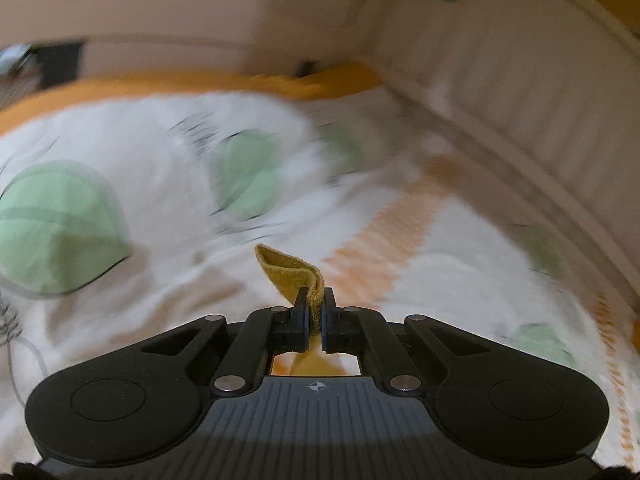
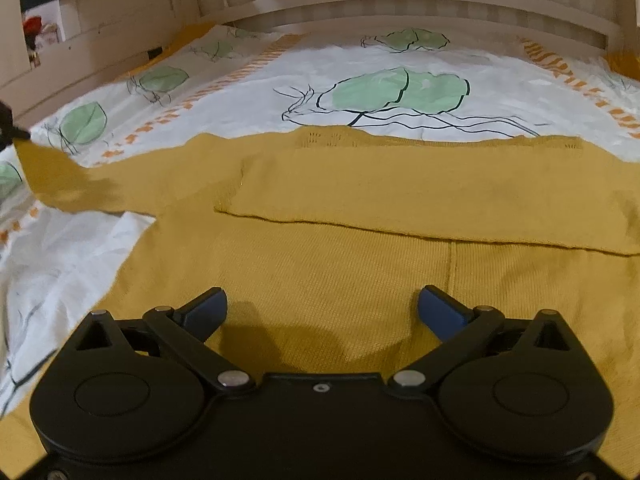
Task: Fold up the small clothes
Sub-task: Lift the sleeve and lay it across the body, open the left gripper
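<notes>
A leaf-print bed carries a mustard sweater, spread under the right claw, whose jaws stand wide apart. The left claw pinches the sweater's sleeve; best carried across low, without tugging the body askew.

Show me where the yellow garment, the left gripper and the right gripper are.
yellow garment (image 2: 320, 264), right wrist view, flat knitted body.
left gripper (image 1: 315, 312), left wrist view, between fingertips pinching yellow fabric.
right gripper (image 2: 322, 308), right wrist view, gap between open fingertips.
</notes>
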`<state>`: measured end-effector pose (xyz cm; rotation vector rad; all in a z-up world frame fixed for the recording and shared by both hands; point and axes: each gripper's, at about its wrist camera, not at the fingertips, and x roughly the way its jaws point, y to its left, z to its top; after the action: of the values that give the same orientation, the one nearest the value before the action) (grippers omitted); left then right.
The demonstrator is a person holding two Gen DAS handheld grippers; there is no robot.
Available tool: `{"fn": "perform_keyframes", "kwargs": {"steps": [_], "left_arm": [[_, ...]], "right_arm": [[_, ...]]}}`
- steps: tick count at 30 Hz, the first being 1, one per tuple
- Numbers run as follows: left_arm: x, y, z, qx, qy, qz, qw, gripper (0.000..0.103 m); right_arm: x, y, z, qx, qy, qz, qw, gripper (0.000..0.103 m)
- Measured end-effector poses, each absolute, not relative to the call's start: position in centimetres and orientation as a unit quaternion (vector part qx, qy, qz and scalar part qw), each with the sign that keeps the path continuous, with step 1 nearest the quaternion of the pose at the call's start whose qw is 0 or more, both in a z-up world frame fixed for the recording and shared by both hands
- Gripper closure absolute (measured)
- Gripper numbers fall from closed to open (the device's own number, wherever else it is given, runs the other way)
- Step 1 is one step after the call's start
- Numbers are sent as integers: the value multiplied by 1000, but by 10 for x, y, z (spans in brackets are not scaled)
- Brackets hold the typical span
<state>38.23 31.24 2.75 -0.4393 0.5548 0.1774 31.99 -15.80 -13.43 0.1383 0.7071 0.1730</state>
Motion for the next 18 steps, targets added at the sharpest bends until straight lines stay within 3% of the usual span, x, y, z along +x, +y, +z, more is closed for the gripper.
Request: {"fn": "perform_keyframes", "kwargs": {"steps": [10, 18], "left_arm": [[377, 151, 115, -160, 238, -64, 956, 99], [380, 7, 95, -143, 256, -173, 940, 99]], "right_arm": [[300, -204, -109, 126, 341, 81, 928, 8], [267, -264, -97, 138, 327, 43, 934, 8]]}}
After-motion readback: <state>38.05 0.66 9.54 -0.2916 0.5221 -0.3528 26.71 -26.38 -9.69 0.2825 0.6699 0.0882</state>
